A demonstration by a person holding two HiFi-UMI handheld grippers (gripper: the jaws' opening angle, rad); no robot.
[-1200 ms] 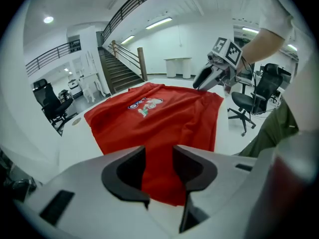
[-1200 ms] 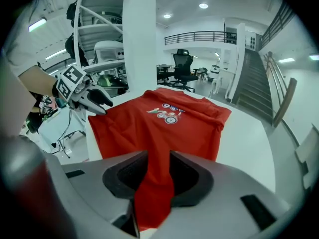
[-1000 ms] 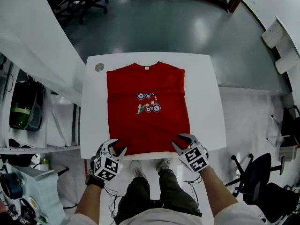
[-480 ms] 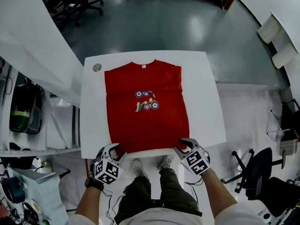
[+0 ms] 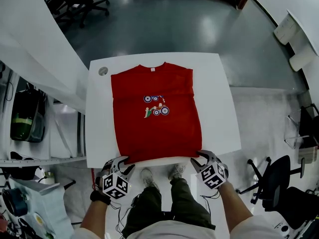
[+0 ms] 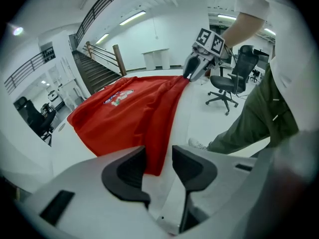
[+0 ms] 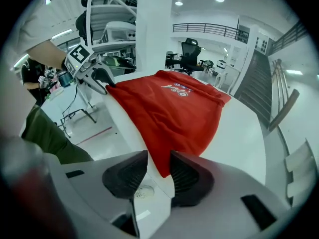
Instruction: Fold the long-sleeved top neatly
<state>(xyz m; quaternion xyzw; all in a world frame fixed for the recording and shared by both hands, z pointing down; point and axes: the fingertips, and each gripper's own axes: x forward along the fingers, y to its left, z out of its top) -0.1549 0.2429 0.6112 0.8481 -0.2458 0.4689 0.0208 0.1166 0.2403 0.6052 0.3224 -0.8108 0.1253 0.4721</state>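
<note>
Long-sleeved top (image 5: 155,113), likely soft, limp, flat on table (image 5: 219,108); best grip: hem corners at near edge. Left gripper (image 5: 124,162), right gripper (image 5: 198,159) both gape astride corners, unclamped; right jaws just widened.

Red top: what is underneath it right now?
The red top lies flat on the white table, which shows all around it. No sleeves show; anything beneath the cloth is covered.

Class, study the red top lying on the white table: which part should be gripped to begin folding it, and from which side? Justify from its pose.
Probably the red top by its left hem corner and right hem corner, coming in from the near edge of the table. It lies flat with the hem along that edge, so each corner can be pinched there.
</note>
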